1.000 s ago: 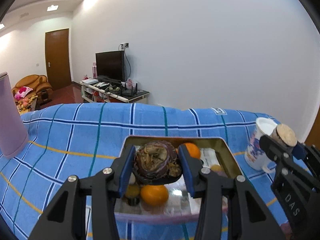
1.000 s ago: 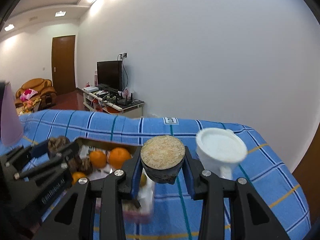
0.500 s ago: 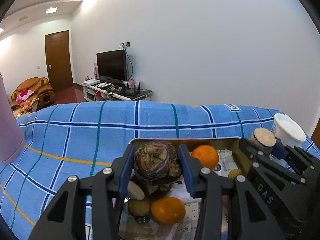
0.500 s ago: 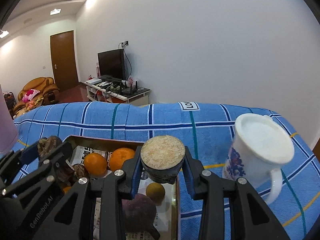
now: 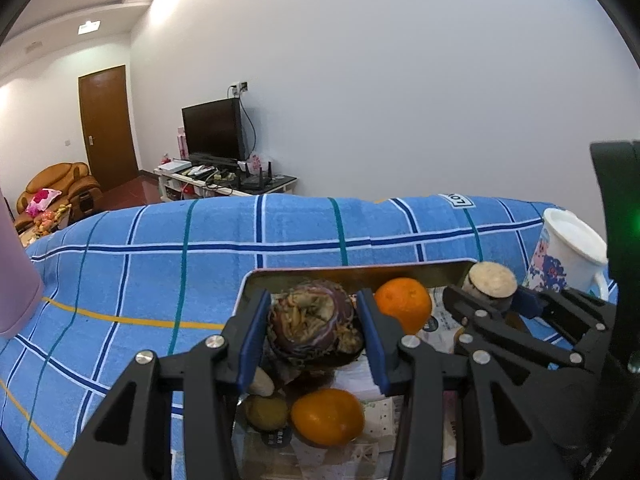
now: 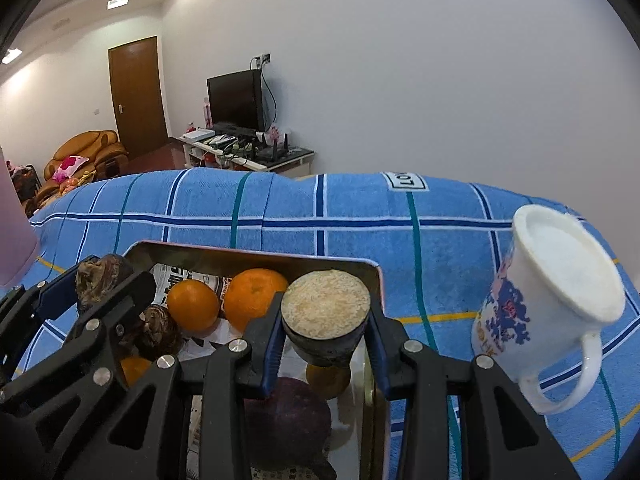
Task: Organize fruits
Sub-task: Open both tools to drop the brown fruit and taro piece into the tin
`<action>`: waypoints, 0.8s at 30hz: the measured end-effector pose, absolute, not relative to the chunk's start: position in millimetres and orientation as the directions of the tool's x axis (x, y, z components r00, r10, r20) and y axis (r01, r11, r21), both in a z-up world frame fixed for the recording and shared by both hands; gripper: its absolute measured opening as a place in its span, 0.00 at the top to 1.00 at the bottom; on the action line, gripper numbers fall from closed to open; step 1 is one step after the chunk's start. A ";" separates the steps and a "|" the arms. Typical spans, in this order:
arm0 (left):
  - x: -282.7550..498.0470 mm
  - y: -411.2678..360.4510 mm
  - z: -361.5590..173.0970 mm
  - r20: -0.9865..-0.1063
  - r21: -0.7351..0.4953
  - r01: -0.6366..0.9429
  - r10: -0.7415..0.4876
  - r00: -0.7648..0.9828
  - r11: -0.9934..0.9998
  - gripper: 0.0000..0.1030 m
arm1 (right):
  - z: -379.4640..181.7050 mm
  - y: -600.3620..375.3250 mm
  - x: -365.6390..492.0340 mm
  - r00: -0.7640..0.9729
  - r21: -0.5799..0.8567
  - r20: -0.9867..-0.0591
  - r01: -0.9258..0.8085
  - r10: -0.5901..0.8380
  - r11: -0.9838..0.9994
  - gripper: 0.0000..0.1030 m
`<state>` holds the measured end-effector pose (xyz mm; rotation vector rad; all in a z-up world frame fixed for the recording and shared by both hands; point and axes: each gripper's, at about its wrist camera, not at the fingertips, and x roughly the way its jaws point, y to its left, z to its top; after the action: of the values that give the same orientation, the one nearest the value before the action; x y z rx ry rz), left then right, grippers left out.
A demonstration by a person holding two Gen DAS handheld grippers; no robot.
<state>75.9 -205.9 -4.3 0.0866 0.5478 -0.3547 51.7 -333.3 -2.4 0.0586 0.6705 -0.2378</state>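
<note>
My left gripper is shut on a shrivelled dark purple fruit and hangs over the left part of the metal tray. Over the tray's right part, my right gripper is shut on a dark cut fruit with a pale grainy face. Two oranges, a brown wrinkled fruit and a purple fruit lie in the tray on printed paper. The left wrist view also shows an orange below the held fruit and the right gripper beside it.
The tray sits on a blue checked cloth. A white mug with blue flowers stands just right of the tray. A pink container stands at the far left. A TV stand and a wall lie behind the table.
Both grippers have come down and forward over the tray, each still holding its fruit. The right gripper moved left, from beside the mug to above the tray's right part.
</note>
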 end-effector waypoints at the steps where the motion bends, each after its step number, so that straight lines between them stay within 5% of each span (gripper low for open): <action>1: 76.2 -206.4 -4.1 -0.524 -0.010 0.352 -0.305 0.795 0.936 0.55 | -4.3 -335.3 53.3 0.752 -0.011 -0.633 0.230 -0.185 0.973 0.62; 20: 70.1 -196.7 -1.9 -0.500 -0.019 0.316 -0.282 0.819 0.949 0.54 | -11.0 -339.1 63.4 0.762 0.121 -0.647 0.120 -0.013 0.985 0.62; 24: 59.5 -194.0 2.8 -0.449 0.038 0.285 -0.238 0.861 0.958 0.42 | -11.5 -339.7 61.3 0.772 0.161 -0.635 0.095 0.029 0.982 0.58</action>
<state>59.5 -194.0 2.8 0.1046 0.4568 -0.2749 61.3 -339.7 -11.5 0.1884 0.6890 -0.0361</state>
